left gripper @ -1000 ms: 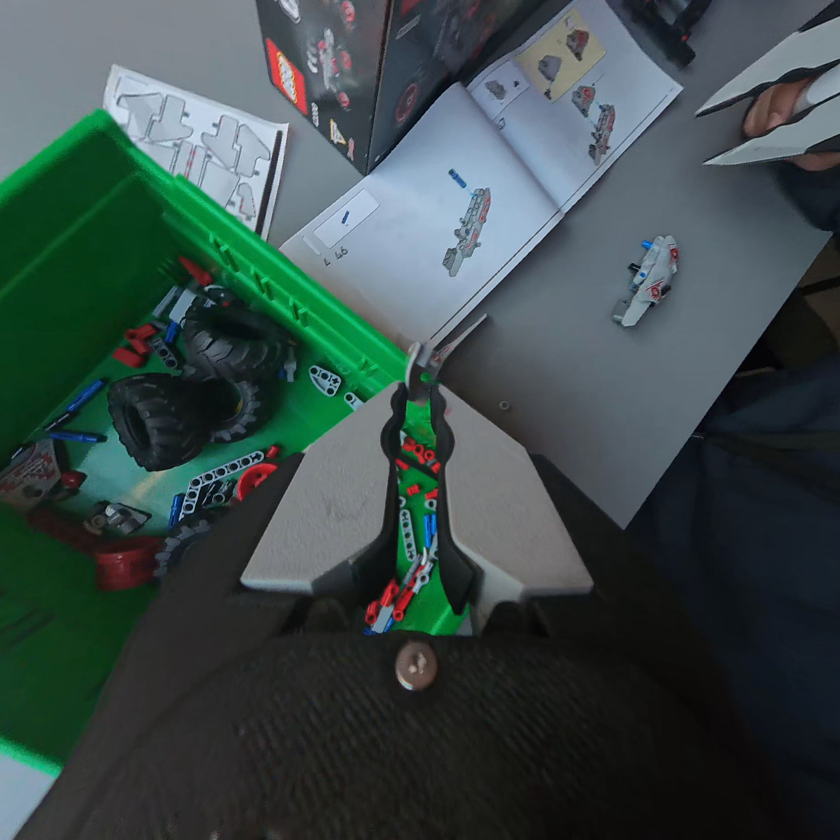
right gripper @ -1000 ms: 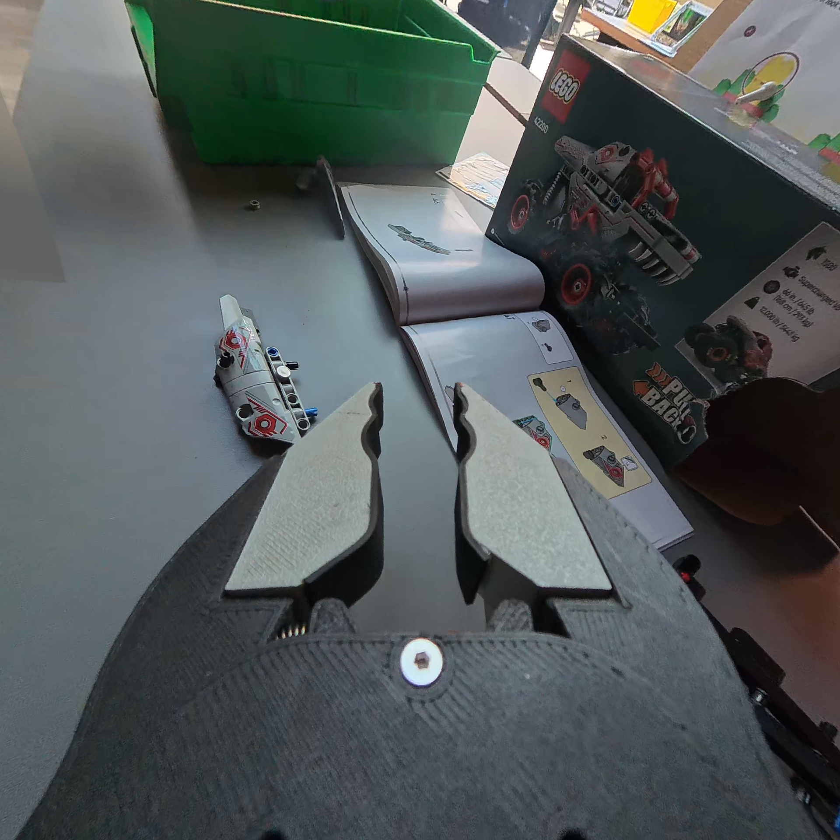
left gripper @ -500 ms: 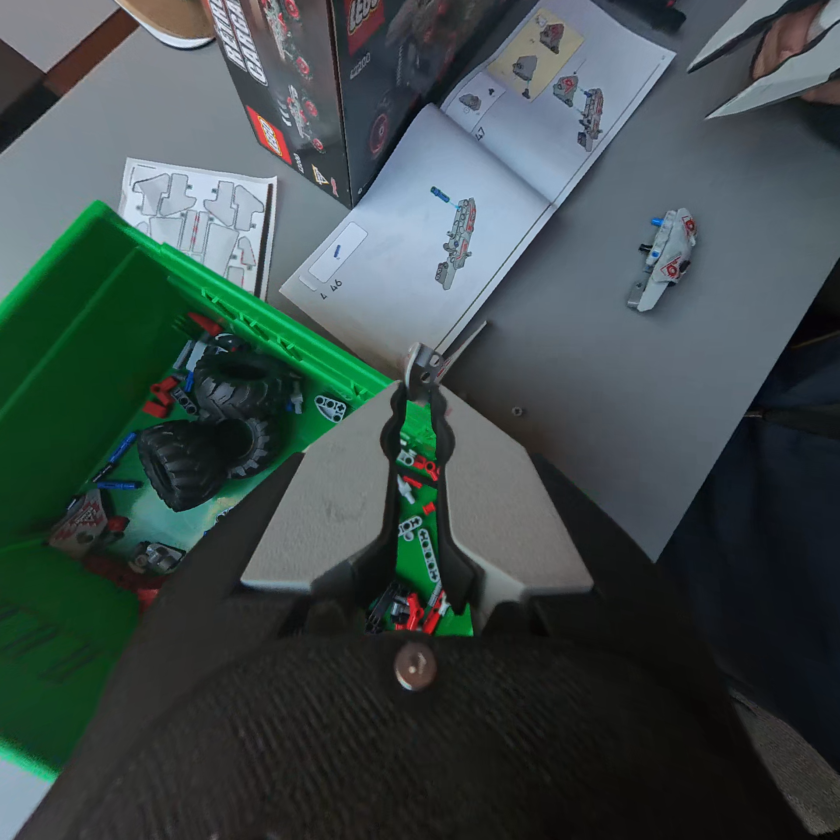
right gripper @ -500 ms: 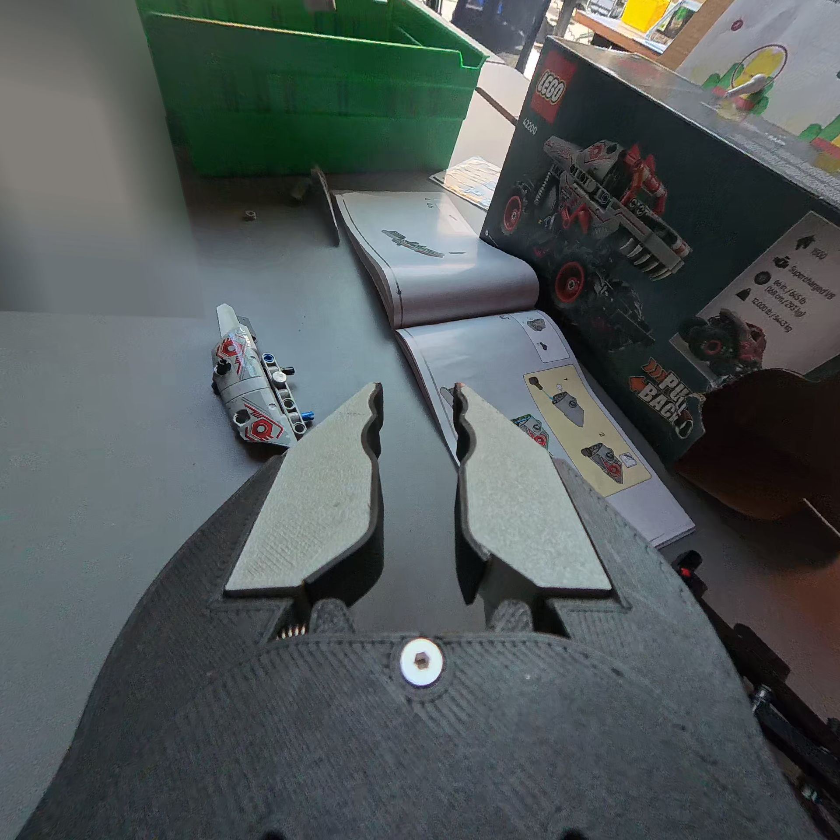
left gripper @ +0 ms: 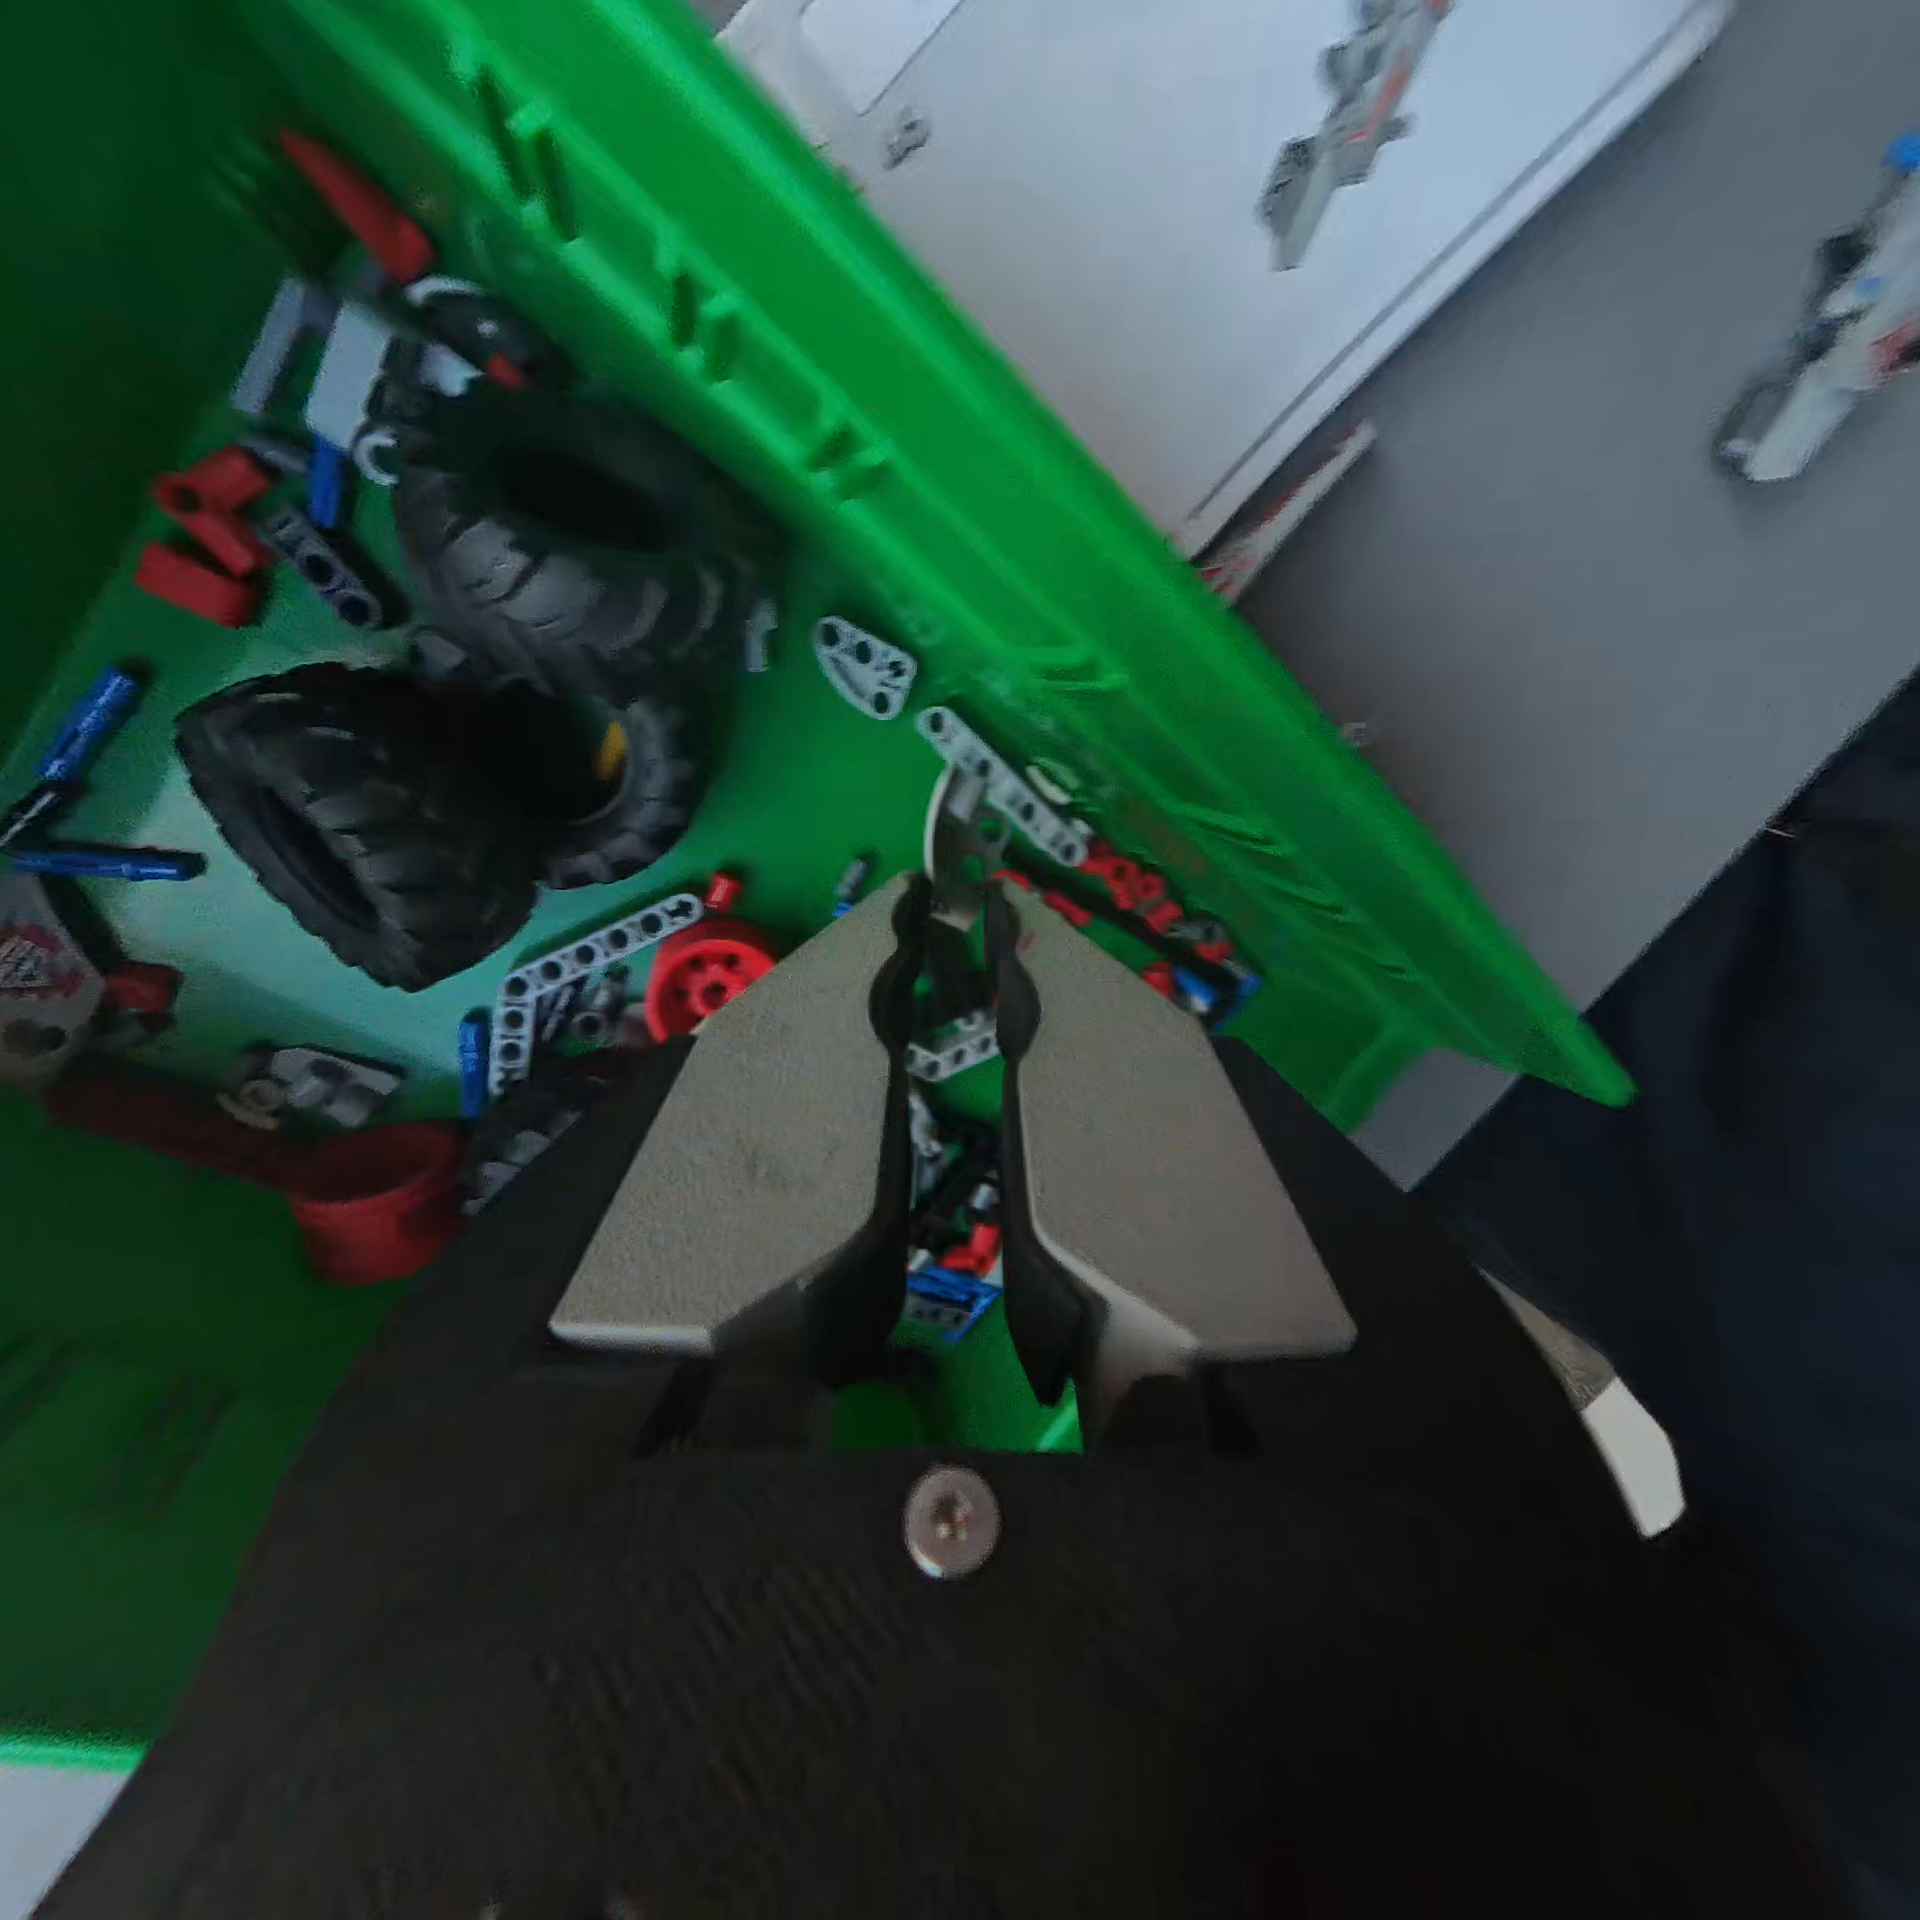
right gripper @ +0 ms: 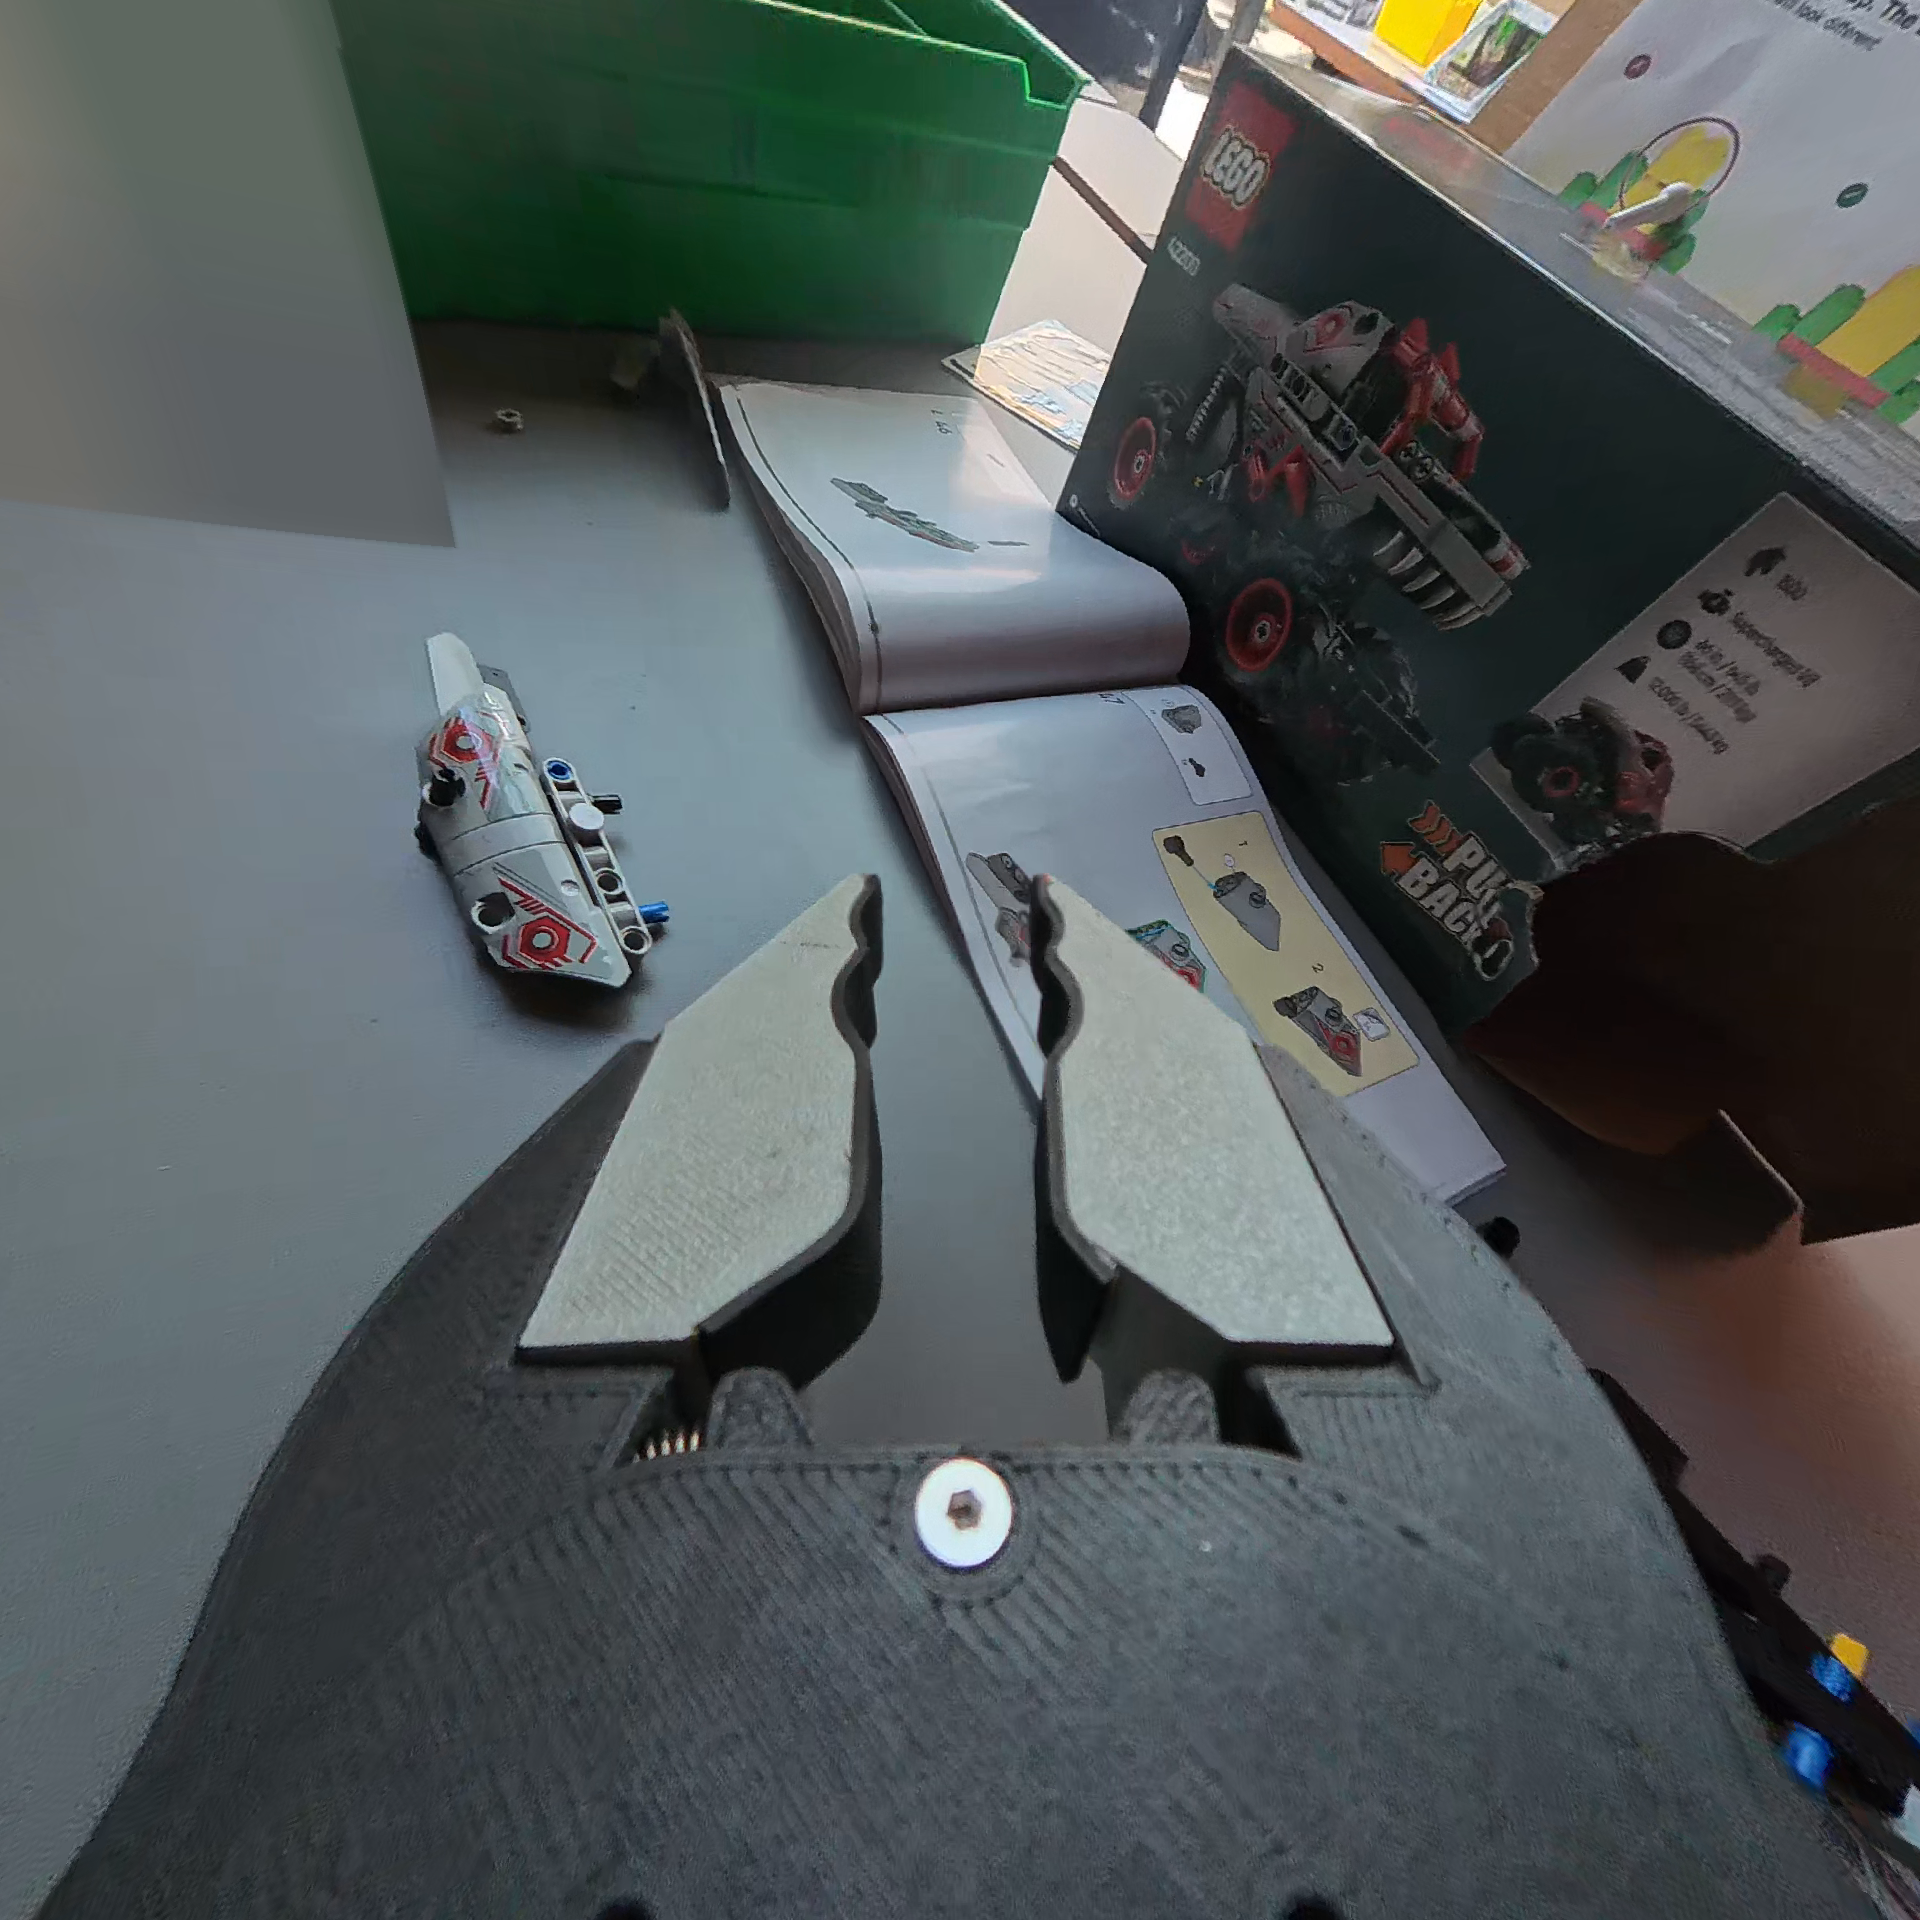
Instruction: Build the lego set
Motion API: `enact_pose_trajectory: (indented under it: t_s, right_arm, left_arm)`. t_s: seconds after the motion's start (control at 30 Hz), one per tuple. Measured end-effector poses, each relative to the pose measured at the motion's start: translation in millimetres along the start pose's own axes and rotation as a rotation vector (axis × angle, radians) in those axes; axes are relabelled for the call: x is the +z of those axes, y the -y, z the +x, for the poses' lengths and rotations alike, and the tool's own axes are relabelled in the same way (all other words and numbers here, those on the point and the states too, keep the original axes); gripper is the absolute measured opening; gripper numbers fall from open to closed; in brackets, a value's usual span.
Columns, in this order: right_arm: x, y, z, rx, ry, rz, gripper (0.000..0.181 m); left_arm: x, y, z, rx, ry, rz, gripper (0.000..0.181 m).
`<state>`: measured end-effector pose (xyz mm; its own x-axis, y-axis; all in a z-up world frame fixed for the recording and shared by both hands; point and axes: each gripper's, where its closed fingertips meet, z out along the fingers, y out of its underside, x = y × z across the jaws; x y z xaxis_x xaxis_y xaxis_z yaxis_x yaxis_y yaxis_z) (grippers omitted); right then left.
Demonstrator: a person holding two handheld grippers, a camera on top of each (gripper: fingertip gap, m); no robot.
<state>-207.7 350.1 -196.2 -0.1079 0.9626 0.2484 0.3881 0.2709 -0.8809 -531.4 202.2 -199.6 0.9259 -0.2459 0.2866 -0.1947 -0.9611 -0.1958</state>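
Observation:
My left gripper (left gripper: 951,904) is shut on a small light-grey lego piece (left gripper: 956,831) and holds it low over the green bin (left gripper: 935,416); this view is blurred. The bin holds two black tyres (left gripper: 353,821), a red wheel hub (left gripper: 707,977) and several small red, blue and grey parts. My right gripper (right gripper: 956,925) is open and empty, just above the table beside the open instruction booklet (right gripper: 966,561). A grey and red sub-assembly (right gripper: 509,831) lies on the table left of the right gripper; it also shows in the left wrist view (left gripper: 1829,343).
The dark lego box (right gripper: 1455,468) stands behind the booklet, with a brown flap (right gripper: 1662,987) open at its near end. A sticker sheet (right gripper: 1039,374) lies between box and bin. A small nut (right gripper: 507,419) lies near the bin. Black built parts (right gripper: 1829,1704) are at the lower right. My right fingertips sit around 35 cm from my left ones.
My left gripper has dropped lower and further over the green bin, still holding the grey piece. My right gripper has barely moved and stays open.

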Motion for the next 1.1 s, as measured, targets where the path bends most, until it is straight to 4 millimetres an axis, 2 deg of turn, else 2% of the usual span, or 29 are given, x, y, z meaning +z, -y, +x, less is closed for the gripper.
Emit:
enact_pose_trajectory:
  t_s: [0.03, 0.1, 0.17, 0.23, 0.27, 0.33, 0.37, 0.47, 0.6, 0.77, 0.93, 1.0, 1.1]
  right_arm:
    - [0, -1, 4, -0.004, -0.021, -0.005, 0.025]
    - [0, -5, 11, -0.001, -0.062, -0.018, 0.024]
    - [0, -12, 19, 0.009, -0.109, -0.044, 0.023]
    - [-1, -19, 28, 0.024, -0.163, -0.073, 0.023]
    - [-2, -20, 32, 0.033, -0.191, -0.074, 0.022]
    - [-6, -20, 41, 0.061, -0.244, -0.068, 0.023]
    - [-7, -20, 46, 0.075, -0.271, -0.064, 0.023]
    - [-11, -20, 62, 0.106, -0.348, -0.056, 0.023]
    - [-11, -23, 74, 0.136, -0.391, -0.059, 0.024]
    - [-5, -32, 73, 0.141, -0.377, -0.101, 0.024]
    - [1, -27, 65, 0.128, -0.330, -0.084, 0.025]
    - [3, -25, 61, 0.126, -0.306, -0.074, 0.024]
    - [8, -21, 53, 0.131, -0.256, -0.059, 0.024]
  left_arm:
    - [6, -1, -10, -0.007, 0.006, -0.023, 0.010]
    - [15, 0, -19, -0.022, -0.011, -0.042, 0.050]
    - [7, 10, -25, -0.007, 0.020, 0.044, 0.056]
    - [-20, 23, -19, 0.058, 0.053, 0.235, 0.055]
    - [-38, 23, -12, 0.082, 0.051, 0.321, 0.052]
    - [-74, 14, -3, 0.125, 0.086, 0.472, 0.052]
    - [-89, 6, -4, 0.141, 0.134, 0.528, 0.054]
    - [-118, -22, -26, 0.138, 0.312, 0.597, 0.050]
    - [-135, -40, -51, 0.101, 0.414, 0.670, 0.053]
    - [-130, -46, -68, 0.063, 0.454, 0.679, 0.054]
    - [-116, -50, -71, 0.050, 0.479, 0.583, 0.051]
    - [-112, -43, -74, 0.046, 0.476, 0.552, 0.045]
    - [-88, -27, -86, 0.113, 0.495, 0.363, 0.045]
